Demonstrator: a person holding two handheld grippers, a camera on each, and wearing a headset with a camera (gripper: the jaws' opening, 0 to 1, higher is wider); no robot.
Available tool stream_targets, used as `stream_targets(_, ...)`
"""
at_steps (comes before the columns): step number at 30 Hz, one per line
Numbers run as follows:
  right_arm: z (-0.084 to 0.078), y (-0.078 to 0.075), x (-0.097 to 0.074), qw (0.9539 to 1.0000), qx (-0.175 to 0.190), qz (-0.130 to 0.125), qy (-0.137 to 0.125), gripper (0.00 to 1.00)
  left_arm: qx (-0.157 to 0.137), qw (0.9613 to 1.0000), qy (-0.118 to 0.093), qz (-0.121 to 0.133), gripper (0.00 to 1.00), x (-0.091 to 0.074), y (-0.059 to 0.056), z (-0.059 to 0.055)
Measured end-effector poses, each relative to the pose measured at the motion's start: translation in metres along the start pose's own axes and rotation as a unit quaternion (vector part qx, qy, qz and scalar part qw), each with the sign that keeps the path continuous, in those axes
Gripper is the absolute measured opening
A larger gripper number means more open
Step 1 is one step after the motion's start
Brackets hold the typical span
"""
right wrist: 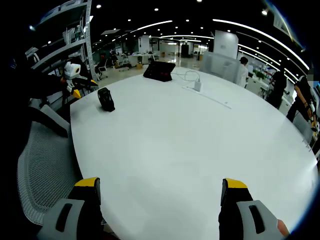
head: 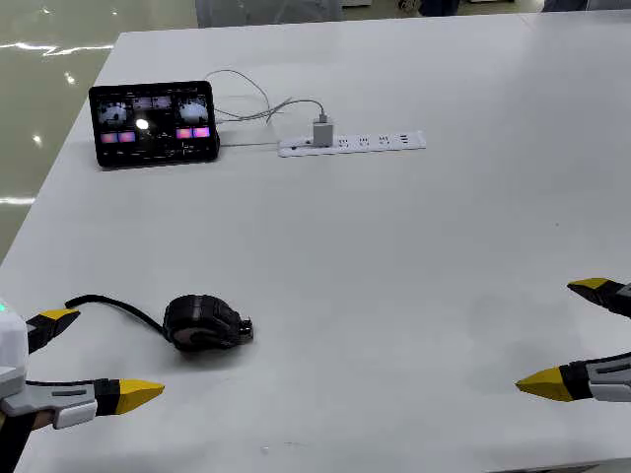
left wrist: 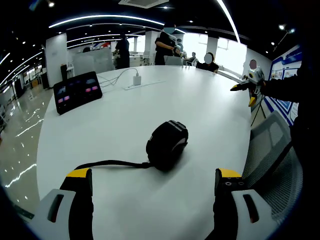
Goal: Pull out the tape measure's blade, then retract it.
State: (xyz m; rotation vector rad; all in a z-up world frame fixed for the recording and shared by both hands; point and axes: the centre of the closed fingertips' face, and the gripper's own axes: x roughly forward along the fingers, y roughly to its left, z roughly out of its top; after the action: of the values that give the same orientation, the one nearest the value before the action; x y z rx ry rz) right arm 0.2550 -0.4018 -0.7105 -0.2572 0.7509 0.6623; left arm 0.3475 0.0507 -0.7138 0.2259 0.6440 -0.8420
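Note:
A black tape measure (head: 204, 324) lies on the white table (head: 394, 256), its black wrist strap (head: 108, 304) curling off to the left. No blade is out of its case. My left gripper (head: 94, 355) is open at the table's near left, its yellow-tipped jaws wide on either side of the strap's end. In the left gripper view the tape measure (left wrist: 167, 144) sits a short way ahead of the jaws, apart from them. My right gripper (head: 577, 335) is open at the near right edge, far from the tape measure (right wrist: 105, 98), with nothing between its jaws.
A black tablet (head: 154, 123) with a lit screen stands at the far left. A white power strip (head: 352, 143) with a charger and cables lies beside it. A mesh chair (right wrist: 45, 165) stands at the table's near side. People are in the room beyond.

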Motion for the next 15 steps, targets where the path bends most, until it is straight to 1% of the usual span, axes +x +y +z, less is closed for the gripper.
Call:
stream_targets(2, 0.0009, -0.0017, -0.0003, 1.0000, -0.006, -0.005, -0.002, 0.99, 0.000, 1.0000, 0.002, -0.001, 0.99, 0.0001, 0.0000, -0.0005)
stream_targets(7, 0.0003, -0.0001, 0.0001, 1.0000, 0.000, -0.002, -0.001, 0.99, 0.000, 1.0000, 0.002, -0.001, 0.99, 0.0003, 0.0007, -0.0001)
stream_targets(15, 0.0000, 0.0013, 0.0016, 1.0000, -0.002, 0.001, -0.001, 0.99, -0.004, 1.0000, 0.000, -0.002, 0.99, 0.0005, 0.0021, 0.0001)
